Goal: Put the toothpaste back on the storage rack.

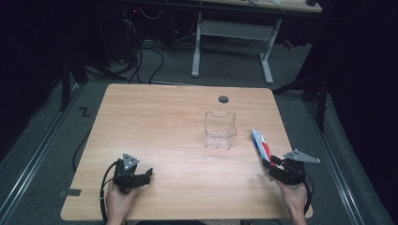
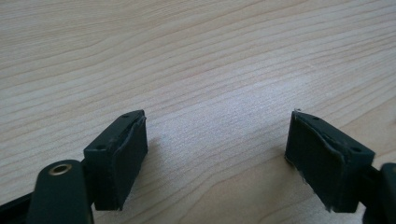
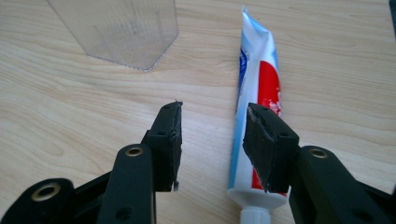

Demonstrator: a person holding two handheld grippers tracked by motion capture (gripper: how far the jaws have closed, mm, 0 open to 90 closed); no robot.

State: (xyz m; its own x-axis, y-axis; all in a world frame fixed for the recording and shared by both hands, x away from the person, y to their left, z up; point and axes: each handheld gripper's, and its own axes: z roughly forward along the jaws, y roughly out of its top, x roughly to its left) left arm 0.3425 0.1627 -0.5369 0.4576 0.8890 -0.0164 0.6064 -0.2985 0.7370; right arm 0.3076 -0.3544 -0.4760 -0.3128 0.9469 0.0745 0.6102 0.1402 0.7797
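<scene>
A toothpaste tube (image 1: 260, 143), white with red and blue print, lies flat near the table's right edge with its white cap toward the person. My right gripper (image 1: 273, 164) is at the tube's cap end. In the right gripper view the tube (image 3: 261, 70) runs away from me, partly under the right jaw, and my right gripper (image 3: 212, 109) stands open without pressing on it. My left gripper (image 1: 148, 174) rests at the front left; its jaws (image 2: 219, 116) are wide open over bare wood.
A clear plastic container (image 1: 220, 130) stands upright at the table's middle right, and its lower corner (image 3: 126, 28) shows beyond the right jaws. A cable hole (image 1: 223, 99) sits near the far edge. The wooden table (image 1: 155, 122) ends close to the tube.
</scene>
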